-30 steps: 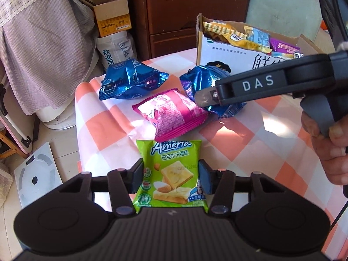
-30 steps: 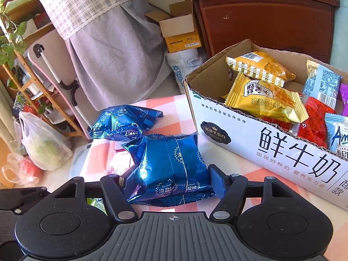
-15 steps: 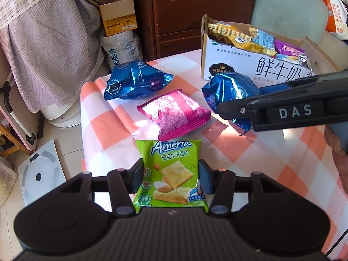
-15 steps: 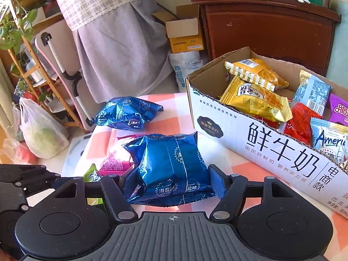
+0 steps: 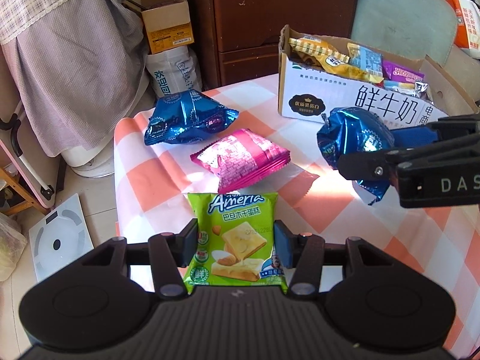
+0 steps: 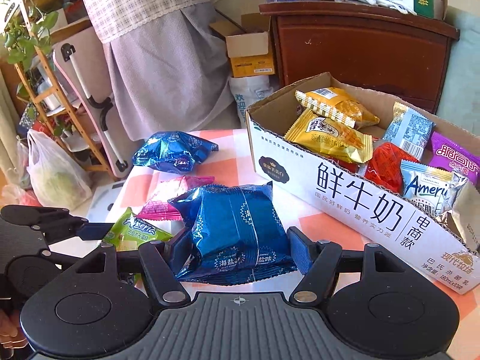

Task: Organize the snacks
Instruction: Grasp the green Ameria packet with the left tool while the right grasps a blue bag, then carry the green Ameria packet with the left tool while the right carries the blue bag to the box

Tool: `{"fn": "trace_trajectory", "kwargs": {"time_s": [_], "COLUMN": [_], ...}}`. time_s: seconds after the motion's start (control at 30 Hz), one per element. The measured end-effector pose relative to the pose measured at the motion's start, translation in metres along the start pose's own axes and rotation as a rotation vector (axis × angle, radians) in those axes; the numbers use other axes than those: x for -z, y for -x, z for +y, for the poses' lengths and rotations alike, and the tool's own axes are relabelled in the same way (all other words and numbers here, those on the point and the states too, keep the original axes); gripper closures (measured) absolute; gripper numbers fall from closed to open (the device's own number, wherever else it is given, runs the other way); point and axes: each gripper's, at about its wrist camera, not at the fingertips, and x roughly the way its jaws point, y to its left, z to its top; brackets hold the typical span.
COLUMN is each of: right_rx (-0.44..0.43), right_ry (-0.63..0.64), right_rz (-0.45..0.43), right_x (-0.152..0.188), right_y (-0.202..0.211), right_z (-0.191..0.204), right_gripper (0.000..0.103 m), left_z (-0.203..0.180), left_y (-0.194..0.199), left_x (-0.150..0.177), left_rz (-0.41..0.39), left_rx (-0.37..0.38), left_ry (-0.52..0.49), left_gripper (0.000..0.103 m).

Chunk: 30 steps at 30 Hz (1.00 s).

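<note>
1. The desk [image 5: 168, 180] wears an orange-and-white checked cloth, lit by bright sun with sharp shadows under the packets.
2. The left gripper [image 5: 236, 244] has its fingers clamped on a green packet [image 5: 237, 240], one pad on each side edge; whether the packet rests on the cloth or is lifted cannot be told.
3. The right gripper [image 6: 237, 249] has its fingers clamped on a blue packet [image 6: 234, 228], held just in front of the box [image 6: 360, 210]. In the left view the same packet [image 5: 354, 147] hangs above the cloth near the box's printed front.
4. A second blue packet [image 5: 186, 117] lies on the cloth toward the far left corner; a pink packet [image 5: 240, 159] lies between it and the green one.
5. The box is open-topped cardboard with large Chinese characters on its side, standing at the far right of the desk. It holds yellow, red, light-blue, purple and silver packets.
6. Behind the desk stands a dark wooden cabinet [image 6: 360, 48], with cartons on top. Beside it a small cardboard box [image 5: 168, 21] sits on a white sack [image 5: 174, 72].
7. A checked and grey cloth [image 5: 69, 45] drapes furniture at the left. A white scale [image 5: 60, 240] lies on the tiled floor.
8. The right view also shows a wooden shelf with a plant [image 6: 24, 30] and a plastic bag [image 6: 54, 174] on the floor.
</note>
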Motion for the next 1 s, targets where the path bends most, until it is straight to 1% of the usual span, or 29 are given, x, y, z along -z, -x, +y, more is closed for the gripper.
{"fn": "trace_trajectory", "kwargs": {"time_s": [0.17,0.43,0.67,0.87,1.0], "right_rx": [0.011,0.004,0.01,0.046,0.086], "right_ry": [-0.015,-0.032,-0.046,-0.103,-0.149], "right_rz": [-0.012,-0.045,-0.079,-0.124,-0.156], "right_x": [-0.001,-0.005,-0.011,-0.022,-0.03], "right_y": [0.008,0.023,0.037,0.053,0.064], "right_z": [-0.007,-0.009,-0.013,-0.029,-0.044], "right_gripper": [0.035,0.035,0.035,0.035,0.035], "left_z": [-0.003,0.001,-0.003,-0.011,-0.02], "left_y": [0.003,0.017,0.03,0.04,0.043], "left_x": [-0.004,-0.016,-0.03,-0.052,-0.071], "left_rz": [-0.014,-0.063,-0.108,-0.165,-0.2], "left_rx": [-0.002,-0.026,-0.027,-0.021,0.001], "left_ry": [0.004,0.05,0.069,0.084,0.094], "left_gripper": [0.052,0.052,0.052,0.052,0.052]}}
